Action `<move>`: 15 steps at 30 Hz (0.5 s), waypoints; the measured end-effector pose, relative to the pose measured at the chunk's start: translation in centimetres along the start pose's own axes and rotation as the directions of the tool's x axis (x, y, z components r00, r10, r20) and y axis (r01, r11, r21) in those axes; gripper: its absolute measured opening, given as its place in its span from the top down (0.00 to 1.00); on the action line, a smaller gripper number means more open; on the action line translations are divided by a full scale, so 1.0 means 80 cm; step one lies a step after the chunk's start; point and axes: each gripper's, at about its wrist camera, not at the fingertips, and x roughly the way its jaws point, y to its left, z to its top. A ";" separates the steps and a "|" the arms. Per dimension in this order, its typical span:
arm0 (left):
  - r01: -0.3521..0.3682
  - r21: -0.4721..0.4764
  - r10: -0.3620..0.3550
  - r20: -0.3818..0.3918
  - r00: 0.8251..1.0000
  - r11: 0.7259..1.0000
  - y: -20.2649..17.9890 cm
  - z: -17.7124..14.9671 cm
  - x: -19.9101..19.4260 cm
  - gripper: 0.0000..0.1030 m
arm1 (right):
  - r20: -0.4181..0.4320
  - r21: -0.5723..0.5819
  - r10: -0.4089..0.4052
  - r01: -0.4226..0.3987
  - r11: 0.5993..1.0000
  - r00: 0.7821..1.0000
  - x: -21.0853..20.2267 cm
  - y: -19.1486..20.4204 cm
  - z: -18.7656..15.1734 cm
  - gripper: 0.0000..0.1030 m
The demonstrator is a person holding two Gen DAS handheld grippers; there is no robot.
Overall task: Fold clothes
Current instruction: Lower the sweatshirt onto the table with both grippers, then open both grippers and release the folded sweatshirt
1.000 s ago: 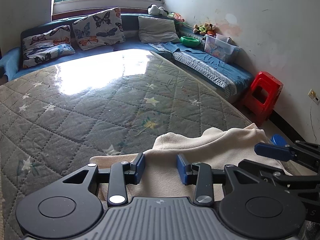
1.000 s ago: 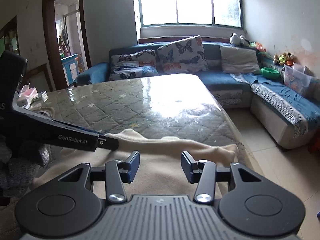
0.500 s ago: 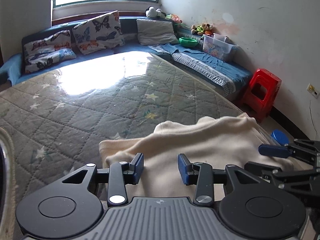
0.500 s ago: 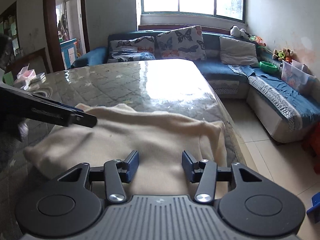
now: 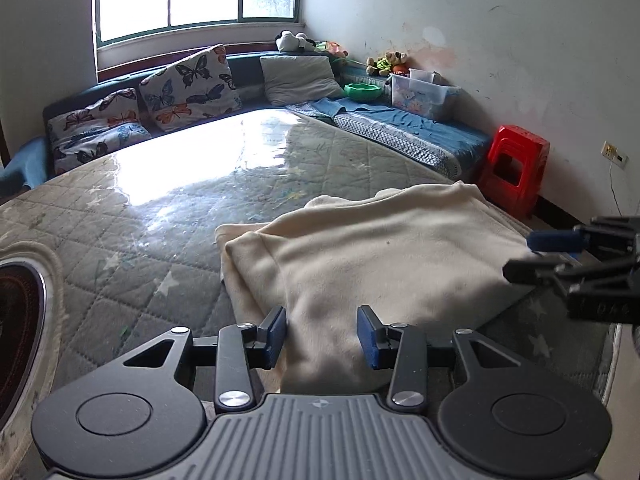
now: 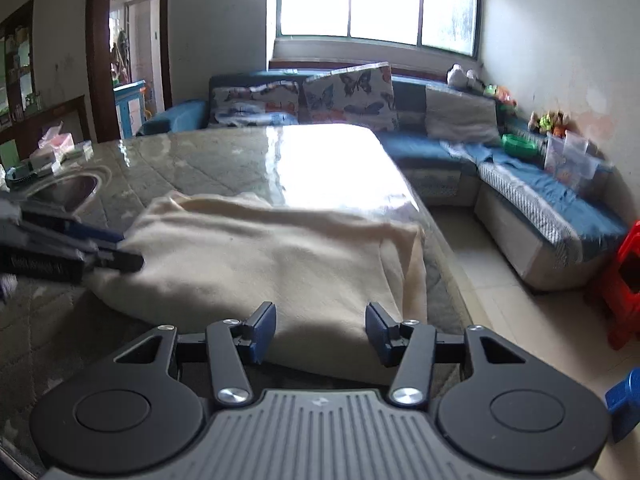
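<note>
> **user1:** Both grippers pulled back since a second ago, so more of the cream garment (image 5: 384, 248) shows, lying at the tabletop's (image 5: 132, 240) 5 o'clock corner.

> **user2:** Yep. Left gripper (image 5: 322, 336) and right gripper (image 6: 321, 330) jaws open, empty. Soft, floppy fleece; grab a corner edge. Near hem hidden, right view blurry.

Near side: the cream garment (image 5: 384, 256) sat bunched right ahead of both grippers, blocking the low path.
Far table (image 5: 168, 216): past the garment the quilted top lay bare toward the cushions (image 5: 188, 84).
Left edge: a round metal basin (image 6: 68, 190) was in the way.
Right edge: floor gap, then red stool (image 5: 514, 162).
</note>
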 end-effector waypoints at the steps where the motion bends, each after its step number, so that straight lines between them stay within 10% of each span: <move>1: -0.001 -0.004 0.001 0.002 1.000 1.000 0.000 -0.001 0.000 0.59 | 0.012 0.003 0.009 -0.009 1.000 1.000 -0.002 0.003 0.002 0.51; 15: -0.001 -0.066 0.000 -0.010 1.000 0.998 0.014 -0.005 -0.004 0.55 | 0.055 0.013 0.012 -0.013 1.000 0.998 0.000 0.028 0.004 0.51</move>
